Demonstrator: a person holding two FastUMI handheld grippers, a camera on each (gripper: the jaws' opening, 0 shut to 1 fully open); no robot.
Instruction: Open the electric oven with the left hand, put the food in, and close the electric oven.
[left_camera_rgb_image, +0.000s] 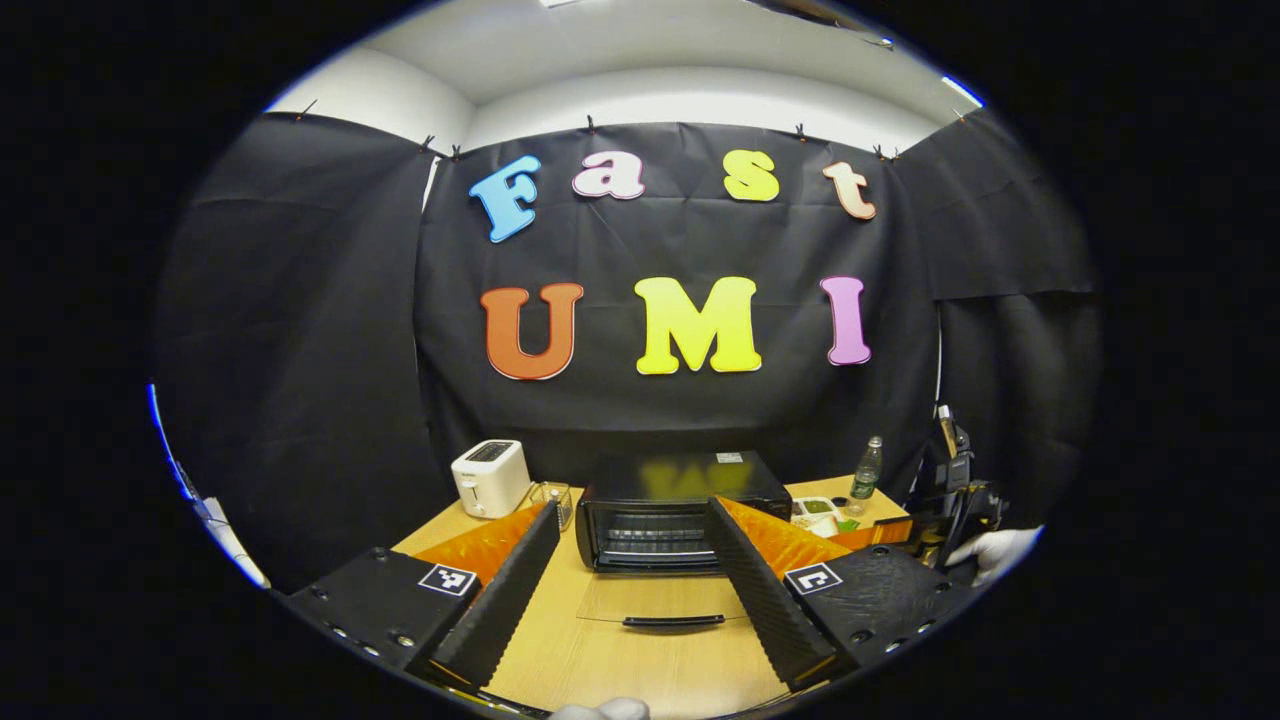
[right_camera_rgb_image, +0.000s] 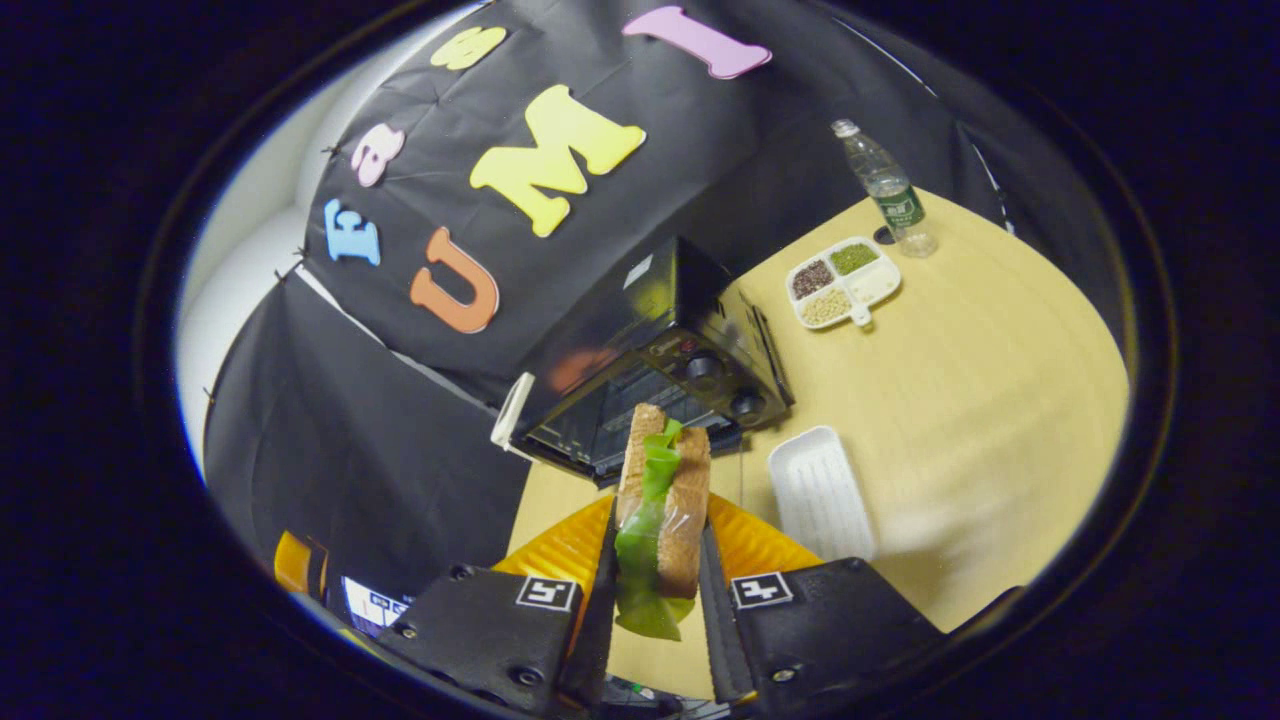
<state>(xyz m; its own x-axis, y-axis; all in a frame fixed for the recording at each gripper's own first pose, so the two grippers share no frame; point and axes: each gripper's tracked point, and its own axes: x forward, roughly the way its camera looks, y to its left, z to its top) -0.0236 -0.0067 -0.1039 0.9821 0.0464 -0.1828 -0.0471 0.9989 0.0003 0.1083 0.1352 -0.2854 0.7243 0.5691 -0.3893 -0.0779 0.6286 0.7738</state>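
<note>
Wooden table (left_camera_rgb_image: 560, 660), oven door down, sandwich in the right gripper.
Left gripper view: the left gripper (left_camera_rgb_image: 628, 585), jaws wide apart and empty, faces the black electric oven (left_camera_rgb_image: 680, 500), its glass door (left_camera_rgb_image: 665, 600) lying flat toward the camera. Right gripper view: the right gripper (right_camera_rgb_image: 655, 560) clamps the sandwich (right_camera_rgb_image: 660, 510) on edge, long axis pointing at the oven's mouth; a divided tray (right_camera_rgb_image: 842, 283) holds beans and grains, beside an empty white tray (right_camera_rgb_image: 820, 490).

Staged kitchen booth: toaster (left_camera_rgb_image: 489, 478) and oven (left_camera_rgb_image: 683, 510) on a cloth-walled table (right_camera_rgb_image: 980, 400).
</note>
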